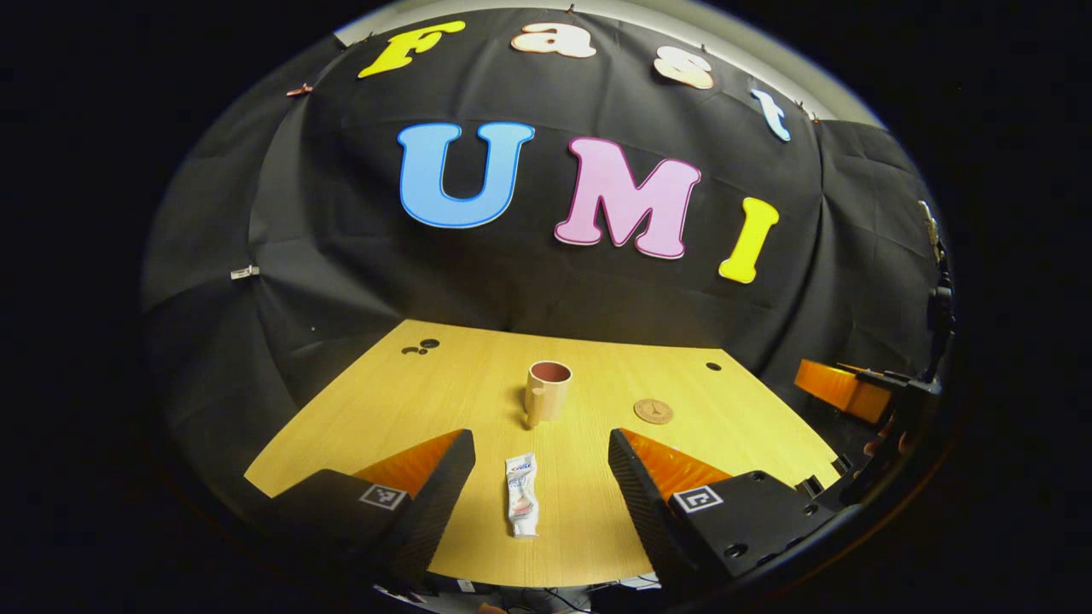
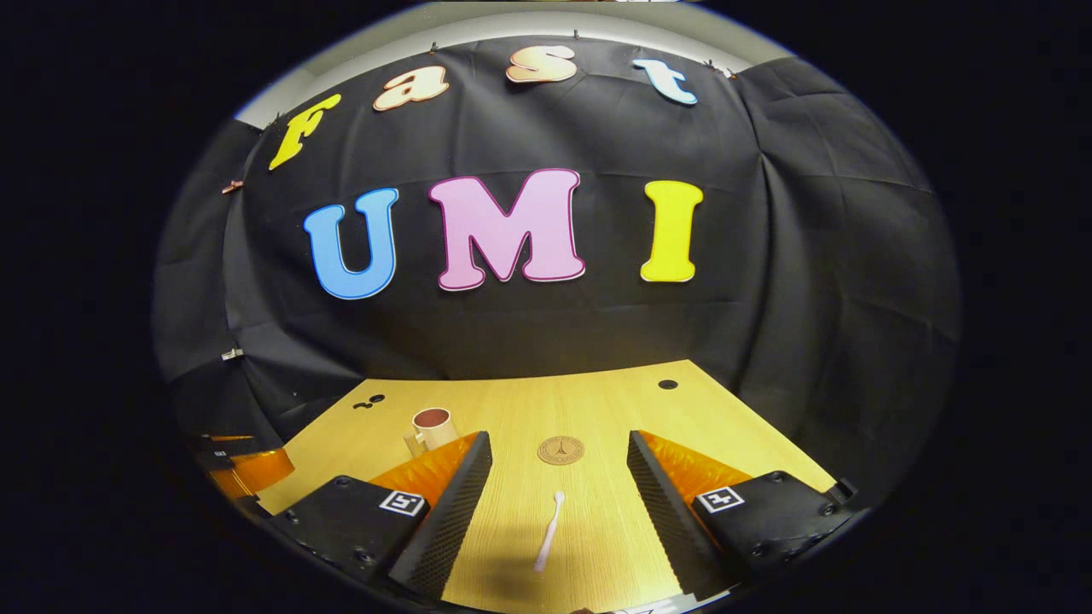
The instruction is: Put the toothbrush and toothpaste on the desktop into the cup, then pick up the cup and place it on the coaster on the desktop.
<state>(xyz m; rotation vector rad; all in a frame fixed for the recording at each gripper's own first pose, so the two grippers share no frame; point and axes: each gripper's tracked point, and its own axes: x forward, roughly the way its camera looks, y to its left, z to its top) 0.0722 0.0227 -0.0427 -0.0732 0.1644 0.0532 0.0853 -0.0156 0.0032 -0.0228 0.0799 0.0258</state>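
1. Left gripper: jaws spread wide, holding nothing and touching nothing. One toothpaste tube lies flat on the desk between the fingers, clear of both.
2. Right gripper: jaws spread wide, empty. One toothbrush lies on the desk between the fingers, head pointing away, touching neither.
3. Writing: the tube carries printing, too small to read. The coaster bears a stamped emblem; no legible text.
4. Count: one cup, upright, beyond the tube; one coaster, round, lying apart to the cup's right; one tube; one toothbrush.
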